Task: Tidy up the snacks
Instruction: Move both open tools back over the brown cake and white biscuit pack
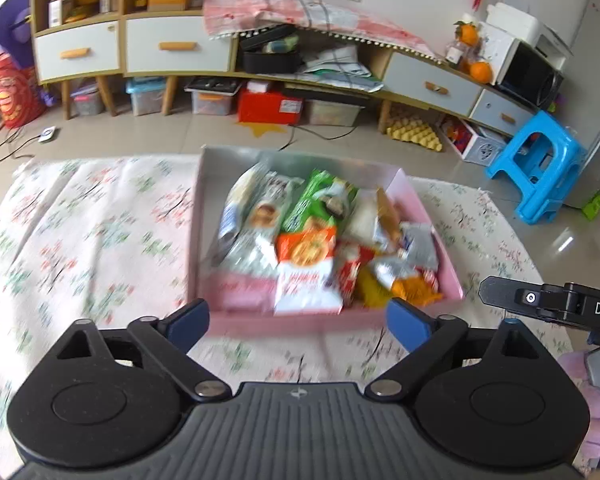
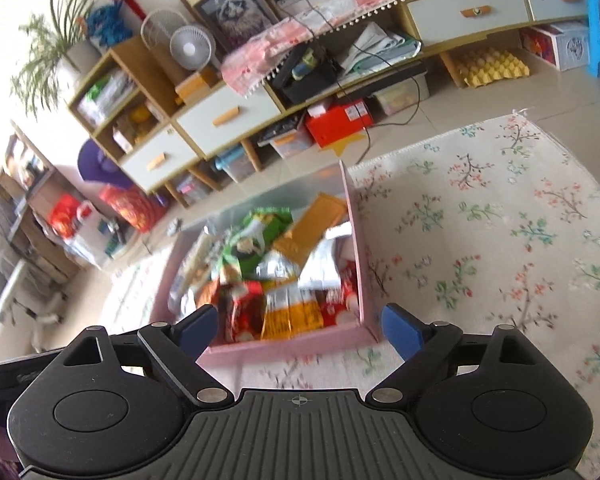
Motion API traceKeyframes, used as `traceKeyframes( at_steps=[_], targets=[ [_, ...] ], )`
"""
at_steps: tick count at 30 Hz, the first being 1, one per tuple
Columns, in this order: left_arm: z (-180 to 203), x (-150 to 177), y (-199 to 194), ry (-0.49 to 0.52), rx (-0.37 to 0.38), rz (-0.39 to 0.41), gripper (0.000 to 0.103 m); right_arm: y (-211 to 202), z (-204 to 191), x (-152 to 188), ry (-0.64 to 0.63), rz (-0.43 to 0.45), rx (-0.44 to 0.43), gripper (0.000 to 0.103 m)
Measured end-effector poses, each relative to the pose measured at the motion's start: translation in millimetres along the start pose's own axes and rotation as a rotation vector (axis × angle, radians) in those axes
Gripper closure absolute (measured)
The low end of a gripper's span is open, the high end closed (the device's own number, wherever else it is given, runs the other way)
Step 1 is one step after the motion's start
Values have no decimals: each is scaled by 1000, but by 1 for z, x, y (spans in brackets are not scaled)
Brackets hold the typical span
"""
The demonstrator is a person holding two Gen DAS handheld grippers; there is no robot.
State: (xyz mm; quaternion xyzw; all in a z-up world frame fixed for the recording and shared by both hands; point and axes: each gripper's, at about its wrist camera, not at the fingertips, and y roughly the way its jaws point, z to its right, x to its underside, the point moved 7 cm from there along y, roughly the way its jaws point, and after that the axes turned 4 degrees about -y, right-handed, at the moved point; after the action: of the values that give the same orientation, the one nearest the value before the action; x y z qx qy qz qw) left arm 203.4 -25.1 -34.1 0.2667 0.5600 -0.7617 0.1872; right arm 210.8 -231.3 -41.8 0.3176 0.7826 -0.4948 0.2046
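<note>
Your pink cardboard box (image 1: 300, 322), shallow and rectangular, sits on the floral tablecloth (image 1: 92, 232), heaped with crinkly foil and plastic snack packets (image 1: 306, 256). Your left gripper (image 1: 298, 322) hangs at its near wall, jaws spread wide, nothing held. Your right gripper (image 2: 300, 330) likewise, wide apart, empty, box at 12 o'clock.

The only legible lettering is "DAS" in white capitals, cut off by the frame edge, on the black body of the right gripper (image 1: 560, 304) at about 3 o'clock in the left wrist view. Print on the snack packets (image 1: 308, 248) in the pink box (image 1: 300, 322) is too blurred to read. The same holds for the red box (image 1: 269, 107) under the cabinet.
</note>
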Motion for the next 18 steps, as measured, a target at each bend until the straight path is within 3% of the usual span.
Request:
traceKeyframes(
  at_steps=[9,15,18],
  targets=[
    [-18,32,-23,-28,-103,-9,1,-9,-27,32,-98,-62,36,7],
    [-31,57,-23,-32,-124,6,1,0,-45,61,-155,-121,67,7],
    [-39,70,-22,-27,-112,49,1,11,-53,75,-179,-149,80,7]
  ],
)
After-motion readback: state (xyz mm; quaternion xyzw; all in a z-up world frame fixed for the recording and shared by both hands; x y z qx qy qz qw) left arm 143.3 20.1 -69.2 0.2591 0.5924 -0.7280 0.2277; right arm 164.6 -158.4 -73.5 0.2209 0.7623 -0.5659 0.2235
